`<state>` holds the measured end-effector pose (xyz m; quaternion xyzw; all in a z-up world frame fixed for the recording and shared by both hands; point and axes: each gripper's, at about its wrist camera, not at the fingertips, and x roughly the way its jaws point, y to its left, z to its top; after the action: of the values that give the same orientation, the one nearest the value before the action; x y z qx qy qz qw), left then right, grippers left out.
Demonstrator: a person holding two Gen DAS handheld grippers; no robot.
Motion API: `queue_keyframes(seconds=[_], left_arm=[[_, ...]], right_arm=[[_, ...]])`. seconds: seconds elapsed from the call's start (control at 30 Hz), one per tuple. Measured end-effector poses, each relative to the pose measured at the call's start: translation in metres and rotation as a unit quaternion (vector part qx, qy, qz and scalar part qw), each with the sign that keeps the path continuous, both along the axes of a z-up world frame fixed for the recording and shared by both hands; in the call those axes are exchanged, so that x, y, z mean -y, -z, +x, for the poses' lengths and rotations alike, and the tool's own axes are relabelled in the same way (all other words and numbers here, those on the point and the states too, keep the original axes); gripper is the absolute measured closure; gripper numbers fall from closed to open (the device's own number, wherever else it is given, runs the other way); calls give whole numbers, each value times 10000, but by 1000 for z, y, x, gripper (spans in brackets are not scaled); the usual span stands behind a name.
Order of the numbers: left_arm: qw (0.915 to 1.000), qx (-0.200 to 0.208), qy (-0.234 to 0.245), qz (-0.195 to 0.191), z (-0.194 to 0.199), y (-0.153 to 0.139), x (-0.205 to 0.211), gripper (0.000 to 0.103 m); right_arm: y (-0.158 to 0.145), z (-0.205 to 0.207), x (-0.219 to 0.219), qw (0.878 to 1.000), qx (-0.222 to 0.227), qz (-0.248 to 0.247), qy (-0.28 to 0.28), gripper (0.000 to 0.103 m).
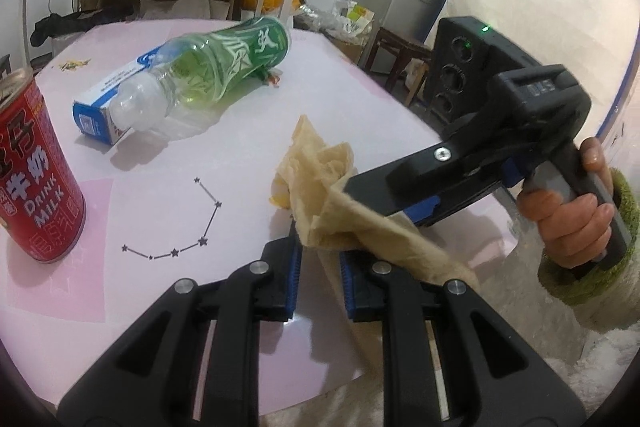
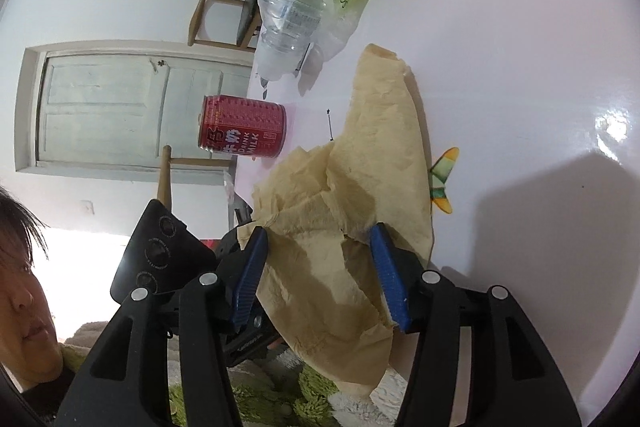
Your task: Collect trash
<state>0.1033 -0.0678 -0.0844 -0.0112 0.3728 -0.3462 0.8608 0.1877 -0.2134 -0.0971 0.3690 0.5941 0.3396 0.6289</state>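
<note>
Right now a crumpled tan paper napkin (image 1: 320, 183) lies at the near edge of the pale pink surface (image 1: 240, 155), part of it hanging over the edge, and both tools meet on it. The left hand-held gripper (image 1: 318, 269) has its blue pads drawn close together with a strip of the napkin passing between them, apparently pinched. The right hand-held gripper (image 2: 320, 267), held by a hand (image 1: 576, 219) in a fuzzy green sleeve (image 1: 592, 279), stands about half open; its blue pads (image 2: 390, 279) straddle the napkin, which sits loosely between them and brushes the inner faces without looking squeezed. No earlier view is given to compare. Farther back on the surface, a green-labelled plastic bottle (image 1: 216, 63) lies on its side, propped across a blue and white carton (image 1: 104, 103). A red milk can (image 1: 36, 167) stands upright at the left, well apart from the napkin. A small colourful wrapper (image 2: 442, 183) rests just beside the napkin.
</note>
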Motion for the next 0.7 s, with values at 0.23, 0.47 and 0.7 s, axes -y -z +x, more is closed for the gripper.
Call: queue_keyframes(seconds=[0.23,0.47,0.7], left_arm=[[9999,65,74,-37,-3,-2,2,83],[10000,29,27,40,2,0,4,67],[9998,120,-103,87,0,-2,-2,55]], right_arm=[[2,-2,5,9997,-35,-48,227,71],[7,-6,13,9988,-52,-18,485,84],[0,-8,27,9949,158,-546,832,90]])
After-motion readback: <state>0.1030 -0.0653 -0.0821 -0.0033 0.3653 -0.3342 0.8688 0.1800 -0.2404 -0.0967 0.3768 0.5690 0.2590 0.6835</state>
